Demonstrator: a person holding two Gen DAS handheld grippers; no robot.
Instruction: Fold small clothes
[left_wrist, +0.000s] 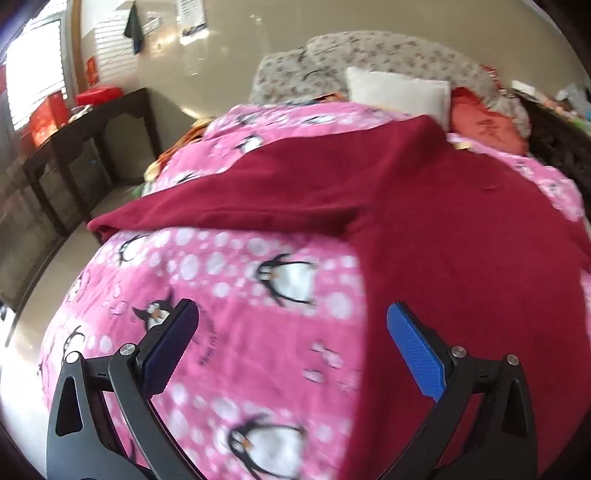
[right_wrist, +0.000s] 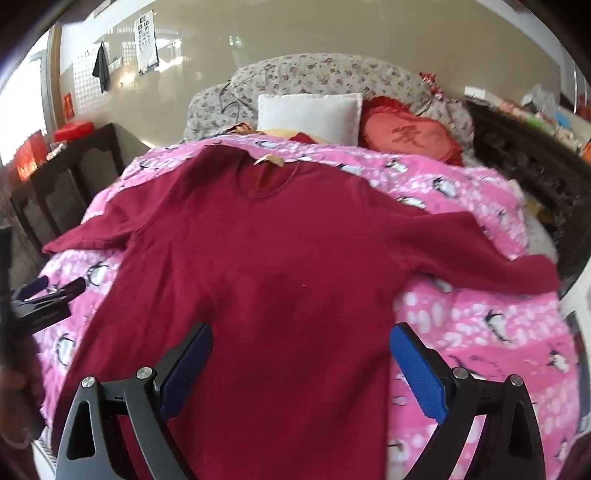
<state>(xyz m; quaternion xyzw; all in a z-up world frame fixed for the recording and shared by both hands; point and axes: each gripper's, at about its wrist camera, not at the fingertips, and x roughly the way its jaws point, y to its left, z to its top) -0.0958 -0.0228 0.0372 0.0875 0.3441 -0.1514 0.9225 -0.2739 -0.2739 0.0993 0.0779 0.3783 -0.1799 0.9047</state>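
Note:
A dark red long-sleeved top (right_wrist: 280, 266) lies flat on the pink penguin bedspread (right_wrist: 480, 332), neckline toward the pillows, both sleeves spread out sideways. My right gripper (right_wrist: 301, 332) hovers open over the top's lower body, nothing between its blue pads. The left wrist view shows the same top (left_wrist: 424, 221) to the right, its left sleeve stretching across to the bed's left edge. My left gripper (left_wrist: 291, 315) hangs open above the bedspread (left_wrist: 240, 332) just left of the top's side edge. That left gripper (right_wrist: 61, 290) also shows at the left edge of the right wrist view.
A white pillow (right_wrist: 308, 114), a red embroidered cushion (right_wrist: 410, 134) and a floral quilt (right_wrist: 314, 75) lie at the head of the bed. A dark wooden table (left_wrist: 92, 122) with red boxes stands left of the bed. Dark cluttered furniture (right_wrist: 524, 155) stands on the right.

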